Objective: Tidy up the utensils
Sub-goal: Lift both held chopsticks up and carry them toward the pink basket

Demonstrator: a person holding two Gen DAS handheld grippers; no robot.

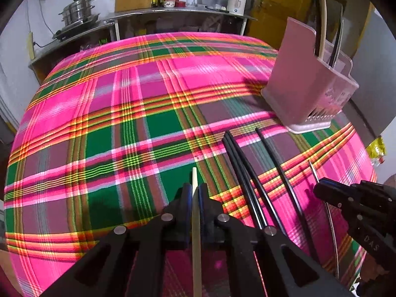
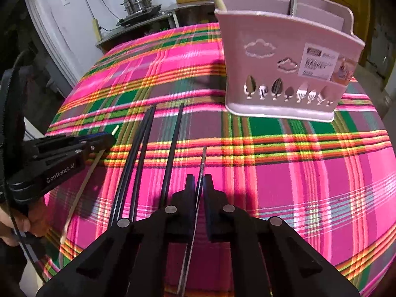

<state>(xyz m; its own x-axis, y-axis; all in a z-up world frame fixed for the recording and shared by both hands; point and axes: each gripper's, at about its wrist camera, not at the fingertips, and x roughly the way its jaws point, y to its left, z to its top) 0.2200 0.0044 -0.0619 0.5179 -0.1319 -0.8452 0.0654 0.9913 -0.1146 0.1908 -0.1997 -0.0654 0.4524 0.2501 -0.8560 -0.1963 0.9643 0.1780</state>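
My left gripper (image 1: 195,189) is shut on a cream chopstick (image 1: 194,177), whose tip pokes out past the pads; in the right wrist view the same gripper (image 2: 109,138) holds that chopstick (image 2: 81,193) slanting off the cloth. My right gripper (image 2: 200,182) is shut on a thin metal chopstick (image 2: 203,158); from the left wrist view it (image 1: 319,184) sits low at the right. Three black chopsticks (image 1: 247,173) (image 2: 148,148) lie on the plaid cloth between the grippers. A pink utensil holder (image 2: 284,74) (image 1: 302,79) stands upright farther back, with a cream chopstick and metal ones in it.
The table under the pink and green plaid cloth (image 1: 123,123) falls away at its round edges. Behind it runs a steel counter (image 1: 173,14) with stacked pots (image 1: 78,8), bottles and jars. A hand (image 2: 14,222) grips the left tool's handle.
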